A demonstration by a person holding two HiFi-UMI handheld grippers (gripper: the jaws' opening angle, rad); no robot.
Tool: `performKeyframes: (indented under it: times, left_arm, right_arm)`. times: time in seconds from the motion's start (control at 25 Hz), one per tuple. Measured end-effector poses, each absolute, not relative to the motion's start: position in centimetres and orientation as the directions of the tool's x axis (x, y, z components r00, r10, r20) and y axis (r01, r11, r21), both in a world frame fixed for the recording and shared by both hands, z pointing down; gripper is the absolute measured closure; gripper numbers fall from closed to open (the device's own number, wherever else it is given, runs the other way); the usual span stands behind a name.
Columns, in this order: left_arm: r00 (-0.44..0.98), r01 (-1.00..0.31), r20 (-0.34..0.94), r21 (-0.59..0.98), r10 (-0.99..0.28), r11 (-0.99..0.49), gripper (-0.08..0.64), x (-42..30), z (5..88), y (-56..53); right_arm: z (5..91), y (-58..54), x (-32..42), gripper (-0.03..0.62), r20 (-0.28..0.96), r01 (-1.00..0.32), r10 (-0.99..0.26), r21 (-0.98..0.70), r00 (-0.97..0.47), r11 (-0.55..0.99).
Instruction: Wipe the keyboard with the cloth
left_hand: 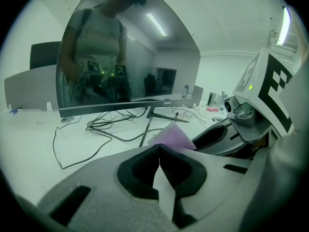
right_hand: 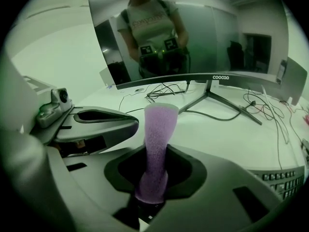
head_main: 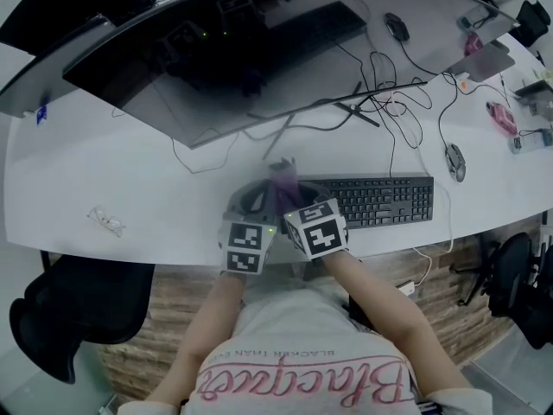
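**A:** Where is the cloth?

**B:** The fuzzy purple cloth (right_hand: pixel 158 124) is just off the left end of the flat black keyboard (head_main: pixel 380 199). The right gripper (right_hand: pixel 155 153) has its jaws clamped hard on it, so a narrow strip stands up past the tips.

**A:** And the other one?

**B:** The left gripper (left_hand: pixel 159 148) has its jaws pressed together with nothing visible between them. It sits just beyond the cloth, on the side away from the keyboard.

**A:** So how should the wipe go?

**B:** I'd tip the right gripper so the free strip lies flat on the keys rather than dragging the jaw tips over them. Then sweep along the rows from the left end toward the far end with light pressure. The left gripper could steady the keyboard's near edge so it doesn't skate on the white desk (head_main: pixel 130 188).

**A:** What can't you make out?

**B:** From the head view, the grippers and cloth cover the keyboard's left end. The right gripper view catches only a corner of keys at its lower right edge. I can't tell whether the cloth is touching the keyboard yet, or whether the left tips nip a corner of it.
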State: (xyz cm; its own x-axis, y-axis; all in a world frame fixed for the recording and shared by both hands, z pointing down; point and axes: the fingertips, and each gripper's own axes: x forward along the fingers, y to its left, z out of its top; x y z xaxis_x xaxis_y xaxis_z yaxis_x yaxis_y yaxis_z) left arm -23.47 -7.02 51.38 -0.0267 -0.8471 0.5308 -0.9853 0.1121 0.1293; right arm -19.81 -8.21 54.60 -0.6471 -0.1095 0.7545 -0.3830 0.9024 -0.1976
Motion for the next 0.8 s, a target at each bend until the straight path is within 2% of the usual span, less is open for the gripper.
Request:
performKeyframes:
  times: [0.8]
  left_arm:
    - [-0.133, -0.965, 0.567, 0.114, -0.813, 0.237, 0.555, -19.2, 52.0, -8.9]
  right_arm:
    - [54.7, -11.1, -15.6, 0.503, 0.753, -0.318, -0.065, -0.196, -0.655, 0.928]
